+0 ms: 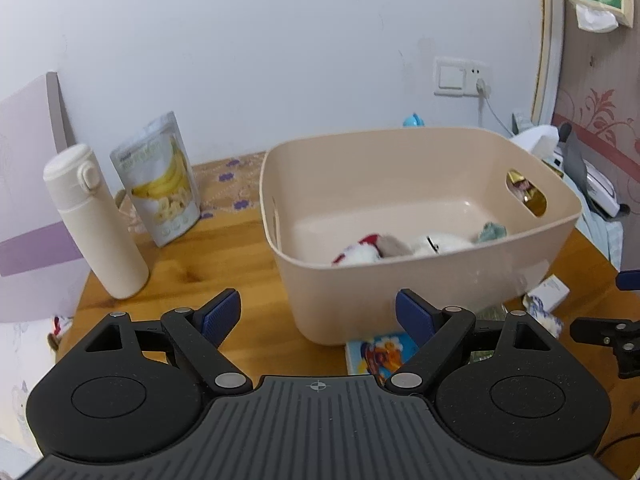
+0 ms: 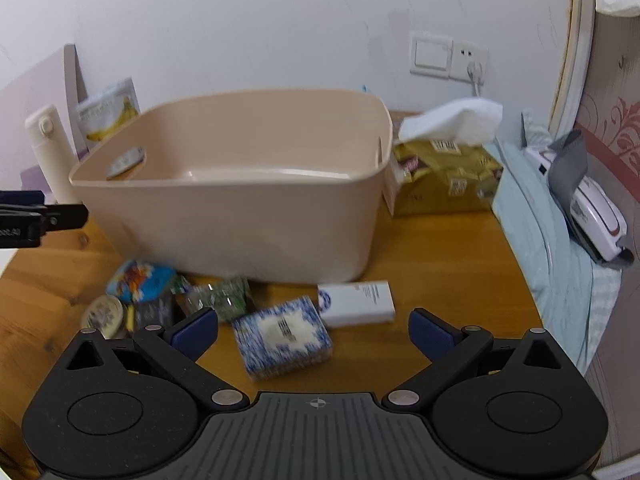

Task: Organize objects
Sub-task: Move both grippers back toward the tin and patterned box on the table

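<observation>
A beige plastic bin (image 1: 420, 292) (image 2: 248, 232) stands on the wooden table (image 1: 224, 264). Inside it lie a red-and-white plush (image 1: 360, 254), a white item (image 1: 440, 243) and a teal scrap (image 1: 491, 231). My left gripper (image 1: 319, 314) is open in front of the bin's near left corner, holding nothing. My right gripper (image 2: 313, 332) is open just above a blue-and-white patterned box (image 2: 282, 338). Behind that box lies a white carton (image 2: 356, 303). A green glassy item (image 2: 224, 300), a colourful packet (image 2: 138, 280) and a round tin (image 2: 103, 314) sit left of it.
A cream bottle (image 1: 94, 220) and a banana chips pouch (image 1: 162, 178) stand left of the bin. A gold tissue pack (image 2: 444, 176) sits right of it. A bed with a white device (image 2: 588, 212) borders the table's right edge. The wall is close behind.
</observation>
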Available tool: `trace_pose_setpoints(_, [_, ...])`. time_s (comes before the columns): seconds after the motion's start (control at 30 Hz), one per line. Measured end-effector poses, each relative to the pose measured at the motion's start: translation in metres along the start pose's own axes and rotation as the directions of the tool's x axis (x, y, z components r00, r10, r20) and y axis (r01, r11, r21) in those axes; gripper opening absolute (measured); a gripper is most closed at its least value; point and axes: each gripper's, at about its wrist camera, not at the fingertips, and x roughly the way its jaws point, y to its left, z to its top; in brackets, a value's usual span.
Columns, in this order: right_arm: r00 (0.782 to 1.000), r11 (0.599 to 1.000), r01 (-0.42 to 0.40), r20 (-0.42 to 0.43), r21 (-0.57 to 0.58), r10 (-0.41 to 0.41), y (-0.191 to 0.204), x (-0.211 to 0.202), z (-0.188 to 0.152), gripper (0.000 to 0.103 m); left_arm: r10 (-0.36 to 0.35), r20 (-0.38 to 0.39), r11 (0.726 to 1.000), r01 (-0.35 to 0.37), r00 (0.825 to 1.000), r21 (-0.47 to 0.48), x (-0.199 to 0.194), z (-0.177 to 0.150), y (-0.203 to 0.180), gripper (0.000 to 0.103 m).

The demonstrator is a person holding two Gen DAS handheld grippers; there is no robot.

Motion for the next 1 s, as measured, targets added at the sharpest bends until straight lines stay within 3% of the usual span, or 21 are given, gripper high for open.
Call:
trace_pose_setpoints(0.63, [0.994,1.0,-0.006,-0.109,0.002,0.006,-0.001,0.026,-0.028,0.103,-0.036,-0.123,0.998,0.043,0.992,0.054,0.018,-0.034,-0.013,0.086])
trace_pose_setpoints(1.0, [0.989,1.0,-0.013,-0.147,-0.011,0.011,0.002,0.036,-0.032,0.103,-0.109,-0.231,0.994,0.112,0.967,0.001,0.032,-0.056,-0.021,0.086])
